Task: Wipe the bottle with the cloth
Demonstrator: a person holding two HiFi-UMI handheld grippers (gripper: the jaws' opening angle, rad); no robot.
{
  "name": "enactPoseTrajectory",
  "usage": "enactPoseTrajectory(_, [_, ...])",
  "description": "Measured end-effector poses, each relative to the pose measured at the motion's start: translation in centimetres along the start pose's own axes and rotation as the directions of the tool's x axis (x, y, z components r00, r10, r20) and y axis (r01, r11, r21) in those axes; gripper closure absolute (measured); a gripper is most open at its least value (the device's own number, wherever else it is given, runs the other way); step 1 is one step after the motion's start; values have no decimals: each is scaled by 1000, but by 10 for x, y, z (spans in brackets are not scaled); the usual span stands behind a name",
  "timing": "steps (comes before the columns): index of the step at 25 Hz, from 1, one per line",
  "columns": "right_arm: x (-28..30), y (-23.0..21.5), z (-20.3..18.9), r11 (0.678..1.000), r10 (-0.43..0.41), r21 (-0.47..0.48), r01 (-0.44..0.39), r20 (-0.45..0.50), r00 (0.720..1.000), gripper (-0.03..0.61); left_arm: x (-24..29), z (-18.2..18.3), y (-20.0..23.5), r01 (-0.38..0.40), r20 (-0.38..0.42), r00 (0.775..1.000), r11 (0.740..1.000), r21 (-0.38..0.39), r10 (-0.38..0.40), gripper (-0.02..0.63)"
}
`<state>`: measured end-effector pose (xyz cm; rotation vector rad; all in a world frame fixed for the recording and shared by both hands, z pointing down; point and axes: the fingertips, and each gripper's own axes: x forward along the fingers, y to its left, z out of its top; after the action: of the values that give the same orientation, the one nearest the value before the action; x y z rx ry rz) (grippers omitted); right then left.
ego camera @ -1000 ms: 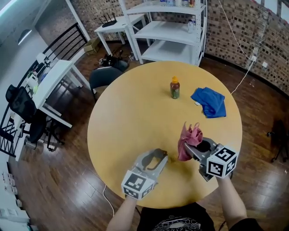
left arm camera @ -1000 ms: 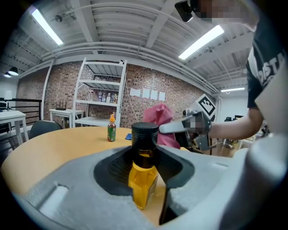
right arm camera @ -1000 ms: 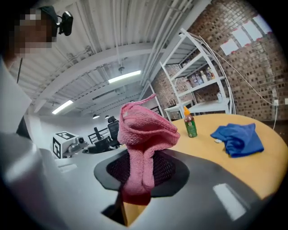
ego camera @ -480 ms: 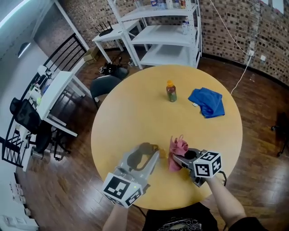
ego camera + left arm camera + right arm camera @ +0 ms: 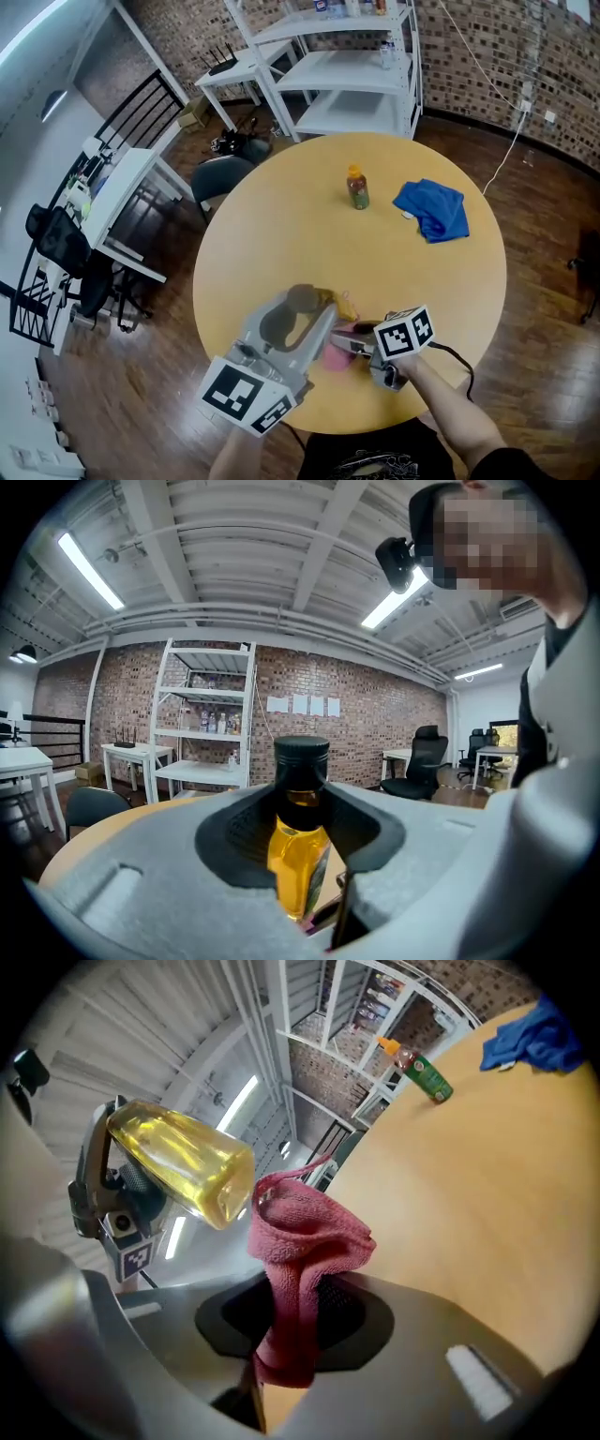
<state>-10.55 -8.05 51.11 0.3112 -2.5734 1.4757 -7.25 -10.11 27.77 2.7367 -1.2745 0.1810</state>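
Observation:
My left gripper (image 5: 314,323) is shut on a bottle of yellow liquid with a black cap (image 5: 340,305), held above the table's near side. In the left gripper view the bottle (image 5: 298,850) stands upright between the jaws of that gripper (image 5: 302,817). My right gripper (image 5: 349,345) is shut on a red cloth (image 5: 336,358), right next to the bottle. In the right gripper view the cloth (image 5: 305,1232) rises from the jaws of the gripper (image 5: 292,1330), its top beside the bottle's base (image 5: 183,1162); whether they touch I cannot tell.
A small green bottle with an orange cap (image 5: 356,187) stands on the round wooden table (image 5: 272,234) toward the far side. A blue cloth (image 5: 433,208) lies crumpled to its right. White shelves (image 5: 347,66) and a white desk (image 5: 122,178) stand beyond the table.
The right gripper has moved left and nearer with the red cloth, up to the left gripper. The left gripper has risen toward the camera with the yellow bottle.

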Motion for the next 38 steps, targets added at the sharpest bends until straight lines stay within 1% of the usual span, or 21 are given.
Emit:
enactPoseTrajectory(3, [5, 19, -5, 995, 85, 55, -84, -8, 996, 480, 6, -9, -1, -4, -19, 1000, 1000, 11, 4, 466])
enactPoseTrajectory(6, [5, 31, -12, 991, 126, 54, -124, -36, 991, 480, 10, -22, 4, -20, -47, 999, 1000, 19, 21, 466])
enactPoseTrajectory(8, [2, 30, -16, 993, 114, 30, -113, -52, 992, 480, 9, -27, 6, -22, -61, 998, 1000, 11, 23, 466])
enactPoseTrajectory(10, [-6, 22, -15, 996, 92, 18, -91, -41, 995, 480, 9, -29, 8, -21, -64, 998, 1000, -4, 20, 466])
enactPoseTrajectory(15, [-34, 1, 9, 996, 68, 60, -71, 60, 996, 480, 7, -25, 11, -27, -59, 998, 999, -22, 26, 466])
enactPoseTrajectory(17, [-39, -6, 18, 997, 53, 59, -58, 74, 996, 480, 8, -23, 11, -25, -56, 998, 999, -34, 23, 466])
enactPoseTrajectory(20, [-29, -4, 15, 995, 76, 63, -79, 52, 996, 480, 11, -19, 6, -10, -49, 999, 999, -41, 8, 466])
enactPoseTrajectory(24, [-4, 14, -3, 992, 126, 32, -126, 2, 992, 480, 15, -18, -3, 15, -38, 999, 999, -45, -17, 466])
enactPoseTrajectory(27, [-3, 20, -3, 989, 144, 24, -144, 9, 990, 480, 18, -21, -6, 19, -46, 999, 999, -37, -21, 466])
enactPoseTrajectory(31, [-17, 7, 3, 994, 108, 20, -108, 31, 994, 480, 17, -25, -1, 12, -51, 999, 999, -47, -14, 466])
enactPoseTrajectory(34, [-33, -5, 8, 994, 87, 54, -91, 72, 994, 480, 18, -30, -1, 3, -68, 998, 1000, -24, -5, 466])
enactPoseTrajectory(36, [-42, -12, 10, 994, 68, 76, -75, 93, 993, 480, 18, -34, 0, 5, -70, 998, 1000, -28, -7, 466])
enactPoseTrajectory(37, [-45, -16, 10, 996, 45, 73, -52, 99, 994, 480, 18, -36, 0, 7, -68, 998, 1000, -30, -9, 466])
enactPoseTrajectory(38, [-50, -21, 11, 999, 3, 50, -9, 104, 995, 480, 18, -40, 0, 11, -66, 998, 1000, -28, -13, 466])
